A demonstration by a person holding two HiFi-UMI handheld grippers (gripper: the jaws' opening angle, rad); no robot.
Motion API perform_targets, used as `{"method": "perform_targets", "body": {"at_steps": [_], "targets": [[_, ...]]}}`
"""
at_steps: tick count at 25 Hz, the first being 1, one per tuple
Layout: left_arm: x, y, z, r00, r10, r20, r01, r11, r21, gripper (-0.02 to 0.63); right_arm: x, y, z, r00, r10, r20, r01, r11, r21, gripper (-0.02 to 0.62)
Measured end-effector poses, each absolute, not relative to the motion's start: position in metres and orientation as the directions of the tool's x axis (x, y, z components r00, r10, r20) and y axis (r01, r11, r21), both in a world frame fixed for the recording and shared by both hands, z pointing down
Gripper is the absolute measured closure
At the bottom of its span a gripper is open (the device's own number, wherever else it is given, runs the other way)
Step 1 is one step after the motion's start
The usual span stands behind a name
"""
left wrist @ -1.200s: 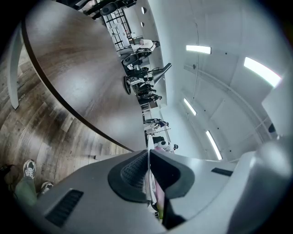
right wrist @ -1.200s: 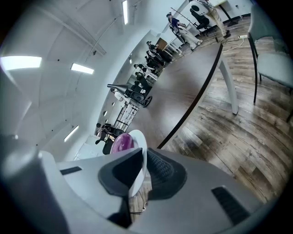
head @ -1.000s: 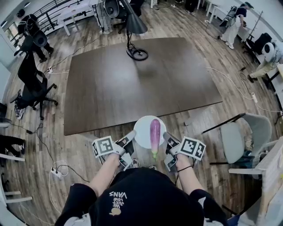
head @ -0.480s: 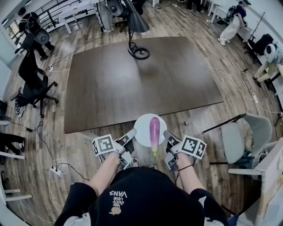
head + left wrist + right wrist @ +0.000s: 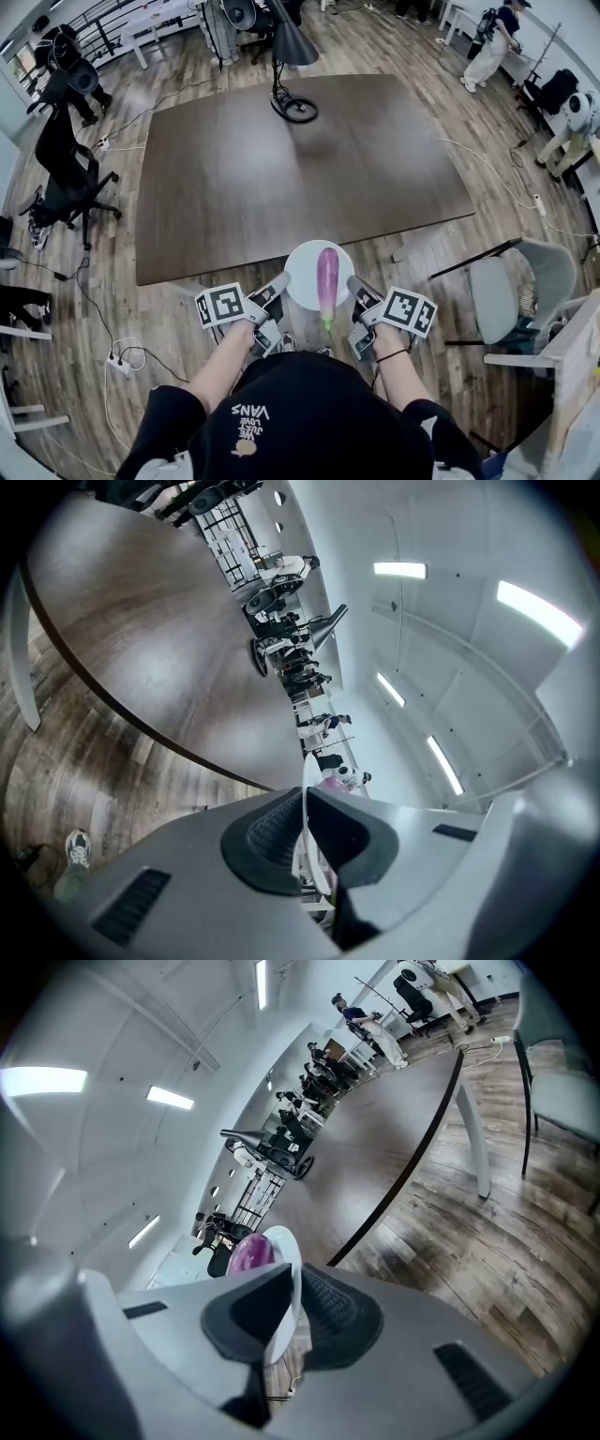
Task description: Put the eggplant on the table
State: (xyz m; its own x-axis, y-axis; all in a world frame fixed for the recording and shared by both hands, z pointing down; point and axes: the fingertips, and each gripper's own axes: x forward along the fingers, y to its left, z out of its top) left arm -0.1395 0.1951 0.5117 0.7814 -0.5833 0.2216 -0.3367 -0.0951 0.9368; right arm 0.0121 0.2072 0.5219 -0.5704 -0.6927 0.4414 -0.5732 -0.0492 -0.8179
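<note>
A purple eggplant (image 5: 327, 277) with a green stem lies along a round white plate (image 5: 305, 270), held in the air just before the near edge of the dark wooden table (image 5: 291, 169). My left gripper (image 5: 281, 286) is shut on the plate's left rim (image 5: 307, 817). On the opposite side my right gripper (image 5: 354, 287) is shut on the right rim (image 5: 285, 1283). In the right gripper view the eggplant (image 5: 246, 1253) shows over the plate's edge. Only a sliver of pink shows past the plate in the left gripper view.
A black lamp (image 5: 289, 56) stands with its round base on the table's far side. A grey chair (image 5: 520, 291) is at the right, black office chairs (image 5: 70, 178) at the left. People (image 5: 489, 42) stand far right. Cables and a power strip (image 5: 120, 367) lie on the wooden floor.
</note>
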Motion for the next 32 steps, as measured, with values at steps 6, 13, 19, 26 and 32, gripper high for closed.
{"method": "perform_targets", "body": {"at_steps": [6, 13, 19, 26, 32], "targets": [[-0.15, 0.182, 0.515, 0.796, -0.555, 0.242, -0.362, -0.117, 0.925, 0.581, 0.0, 0.199, 0.523, -0.547, -0.705, 0.452, -0.582, -0.068, -0.811, 0.557], [-0.164, 0.17, 0.521, 0.815, -0.524, 0.249, -0.361, -0.122, 0.925, 0.581, -0.013, 0.19, 0.529, -0.526, -0.72, 0.453, -0.576, -0.091, -0.812, 0.557], [-0.164, 0.154, 0.527, 0.822, -0.511, 0.252, -0.354, -0.111, 0.929, 0.581, -0.014, 0.177, 0.534, -0.513, -0.722, 0.464, -0.576, -0.112, -0.81, 0.557], [-0.152, 0.126, 0.529, 0.815, -0.522, 0.251, -0.35, -0.099, 0.931, 0.581, -0.001, 0.147, 0.534, -0.515, -0.716, 0.47, -0.583, -0.109, -0.805, 0.557], [-0.13, 0.091, 0.528, 0.798, -0.546, 0.255, -0.359, -0.09, 0.929, 0.581, 0.021, 0.108, 0.533, -0.538, -0.702, 0.466, -0.582, -0.09, -0.808, 0.557]]}}
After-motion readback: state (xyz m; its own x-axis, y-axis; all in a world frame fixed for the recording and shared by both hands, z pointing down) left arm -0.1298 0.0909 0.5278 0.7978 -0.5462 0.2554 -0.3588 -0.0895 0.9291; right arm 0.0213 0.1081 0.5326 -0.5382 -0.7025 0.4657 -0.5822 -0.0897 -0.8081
